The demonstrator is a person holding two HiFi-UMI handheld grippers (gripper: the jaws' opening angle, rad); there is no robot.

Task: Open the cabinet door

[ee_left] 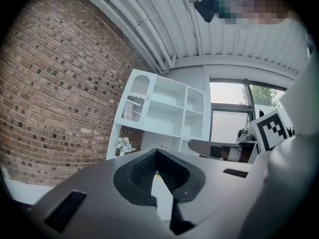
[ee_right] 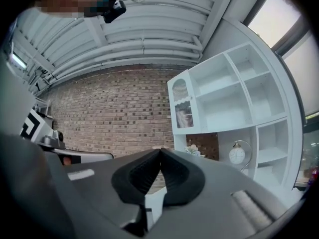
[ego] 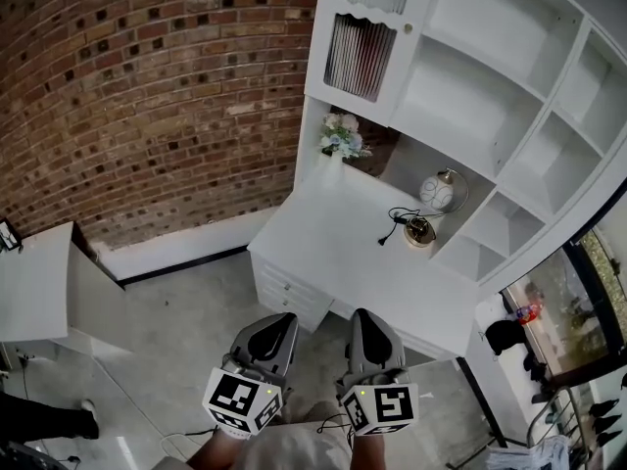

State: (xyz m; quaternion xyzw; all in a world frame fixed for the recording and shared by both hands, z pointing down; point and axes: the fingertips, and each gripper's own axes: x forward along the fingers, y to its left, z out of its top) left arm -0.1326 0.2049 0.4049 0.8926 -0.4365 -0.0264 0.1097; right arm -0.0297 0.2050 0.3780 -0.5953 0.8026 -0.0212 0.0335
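The white hutch's cabinet door [ego: 361,55] has ribbed glass and a small round knob [ego: 408,28]; it stands closed at the hutch's upper left, above the desk. It also shows far ahead in the left gripper view as the cabinet door [ee_left: 134,103] and in the right gripper view as the cabinet door [ee_right: 183,108]. Both grippers hover side by side over the floor, well short of the desk. My left gripper [ego: 284,316] [ee_left: 155,151] is shut and empty. My right gripper [ego: 361,313] [ee_right: 160,150] is shut too, with nothing in it.
A white desk [ego: 333,243] with drawers [ego: 289,297] stands between me and the hutch. On it are a flower vase [ego: 341,137], a globe lamp [ego: 438,192] and a small round object with a cable [ego: 419,230]. A low white cabinet [ego: 39,282] stands left by the brick wall [ego: 157,96].
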